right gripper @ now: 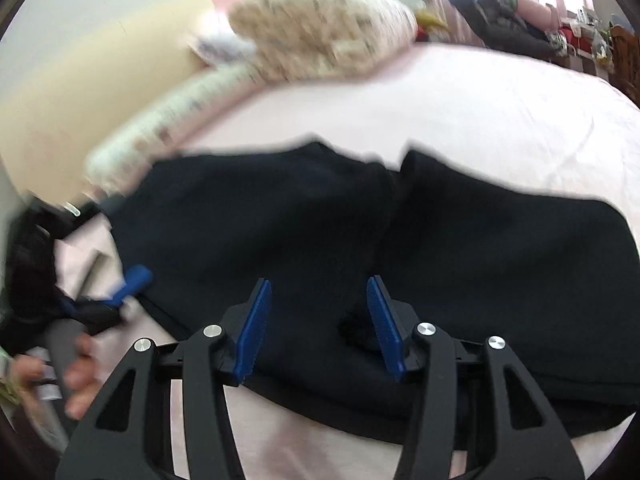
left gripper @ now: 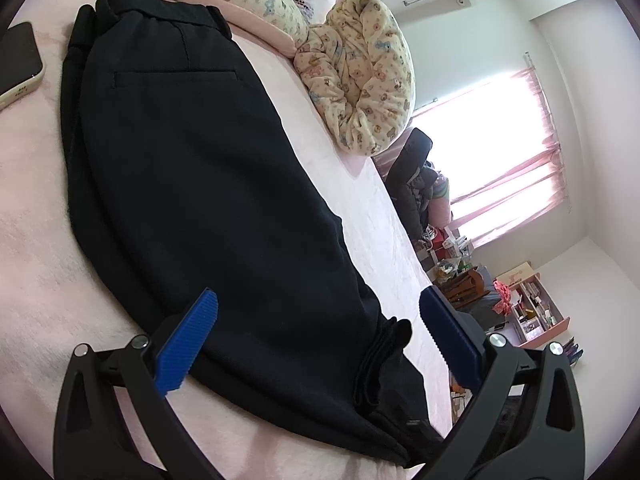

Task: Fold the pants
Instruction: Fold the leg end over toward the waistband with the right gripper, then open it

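We see the black pants (left gripper: 192, 184) lying flat on the pink bed (left gripper: 36, 264), already doubled over lengthwise, the waistband and a back pocket at the far end in the left wrist view. A bunched hem fold sits on the pants at their near end. Beside the pants' waistband, a phone (left gripper: 16, 64) rests on the bed, and past the pants' far edge lie a bear-print blanket (left gripper: 360, 76) and a pillow. Our left tool (left gripper: 318, 312) hangs over the pants' near end with its blue pads spread wide, gripping nothing. Our right tool (right gripper: 318, 320) hovers over the pants' edge, its pads apart, with no cloth caught between them. The right wrist view is blurred.
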The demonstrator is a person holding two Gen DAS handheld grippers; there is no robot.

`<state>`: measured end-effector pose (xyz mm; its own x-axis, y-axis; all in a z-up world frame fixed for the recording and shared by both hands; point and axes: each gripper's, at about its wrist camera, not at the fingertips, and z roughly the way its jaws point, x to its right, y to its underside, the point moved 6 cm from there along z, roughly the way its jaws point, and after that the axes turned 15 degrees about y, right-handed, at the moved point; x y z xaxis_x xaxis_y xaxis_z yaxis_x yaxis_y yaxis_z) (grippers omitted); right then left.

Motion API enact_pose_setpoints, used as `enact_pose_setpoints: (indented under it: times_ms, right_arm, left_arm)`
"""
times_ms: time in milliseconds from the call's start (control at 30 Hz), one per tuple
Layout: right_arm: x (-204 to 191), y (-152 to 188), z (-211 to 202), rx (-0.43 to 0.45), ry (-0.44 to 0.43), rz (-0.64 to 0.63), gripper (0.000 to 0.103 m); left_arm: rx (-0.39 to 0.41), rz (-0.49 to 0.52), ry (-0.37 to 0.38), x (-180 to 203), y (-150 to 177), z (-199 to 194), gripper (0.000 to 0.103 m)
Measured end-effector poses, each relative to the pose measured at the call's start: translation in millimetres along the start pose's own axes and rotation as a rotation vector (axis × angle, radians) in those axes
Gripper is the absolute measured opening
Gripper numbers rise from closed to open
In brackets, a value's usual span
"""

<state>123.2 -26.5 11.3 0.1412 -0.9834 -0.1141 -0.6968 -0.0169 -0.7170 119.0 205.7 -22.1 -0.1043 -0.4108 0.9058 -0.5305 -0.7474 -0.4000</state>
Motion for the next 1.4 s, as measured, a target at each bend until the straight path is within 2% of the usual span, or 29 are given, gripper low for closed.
enact_pose_setpoints:
  times_ms: [33, 67, 167, 200, 267, 300, 333, 367, 433, 467, 533, 600, 667, 800, 933, 1033, 1100, 1300, 1400]
  right_arm:
    - [1.7, -3.7, -2.4, 0.018, -0.014, 0.026, 0.057]
    - [2.3, -3.0, 3.3, -0.001, -0.022, 0.04, 0.062]
    - [-2.5, 20.8, 40.4, -0.145, 0.004, -0.016, 0.063]
    - [-4.7, 20.7, 36.8, -0.101, 0.021, -0.059, 0.063]
    - [-7.4, 18.4, 27.6, -0.079, 0.017, -0.053, 0.065]
    - [-6.7, 17.4, 25.0, -0.077, -0.016, -0.028, 0.074]
    - [-6.7, 21.6, 29.2, -0.113, -0.037, -0.029, 0.074]
    - [-6.6, 24.4, 30.5, -0.122, -0.024, -0.052, 0.073]
    - [-0.8, 24.4, 16.8, -0.1, -0.055, -0.012, 0.073]
    - [5.2, 21.2, 6.7, -0.083, -0.101, 0.039, 0.073]
    - [24.8, 21.4, -22.5, -0.036, -0.184, 0.121, 0.074]
    - [46.9, 26.0, -51.8, 0.012, -0.214, 0.131, 0.088]
    - [67.8, 31.2, -71.6, 0.05, -0.212, 0.114, 0.088]
    - [115.1, 43.6, -97.5, 0.113, -0.192, 0.134, 0.089]
    - [160.7, 55.0, -95.7, 0.168, -0.247, 0.245, 0.089]
    - [181.6, 67.5, -84.3, 0.129, -0.27, 0.301, 0.089]
    - [183.5, 66.8, -80.6, 0.106, -0.282, 0.308, 0.089]
    - [178.9, 63.2, -89.2, 0.133, -0.338, 0.315, 0.091]
    - [176.9, 64.1, -90.0, 0.13, -0.337, 0.308, 0.091]
  left_arm:
    - [0.01, 0.003, 0.002, 0.6, -1.0, -1.8, 0.101]
    - [0.018, 0.004, 0.002, 0.5, -2.4, -2.8, 0.101]
    - [0.035, 0.003, 0.005, 0.1, -5.0, -5.7, 0.101]
    - [0.035, -0.003, 0.006, -1.0, -5.3, -5.7, 0.101]
    - [0.031, -0.016, 0.006, -3.8, -6.3, -4.9, 0.101]
    - [0.03, -0.021, 0.008, -4.7, -7.1, -4.4, 0.101]
    - [0.028, -0.024, 0.007, -5.7, -8.0, -3.8, 0.101]
    - [0.024, -0.025, 0.006, -6.6, -8.2, -3.2, 0.101]
    - [0.007, -0.023, 0.013, -7.1, -8.7, -4.4, 0.101]
    - [0.001, -0.018, 0.014, -6.6, -10.5, -5.9, 0.101]
    - [-0.003, -0.009, 0.008, -5.5, -16.2, -14.7, 0.101]
    - [0.009, -0.035, 0.025, -7.1, -28.1, -33.2, 0.101]
    - [0.016, -0.075, 0.008, -15.4, -40.3, -49.1, 0.101]
    - [0.019, -0.156, -0.089, -38.0, -65.5, -69.5, 0.101]
    - [0.013, -0.193, -0.169, -52.8, -78.8, -67.4, 0.101]
    - [-0.005, -0.259, -0.206, -67.4, -83.0, -59.8, 0.101]
    - [-0.01, -0.268, -0.214, -71.4, -86.6, -59.0, 0.101]
    - [-0.011, -0.261, -0.211, -77.3, -99.5, -43.2, 0.101]
    - [-0.049, -0.264, -0.235, -81.4, -105.3, -29.7, 0.101]
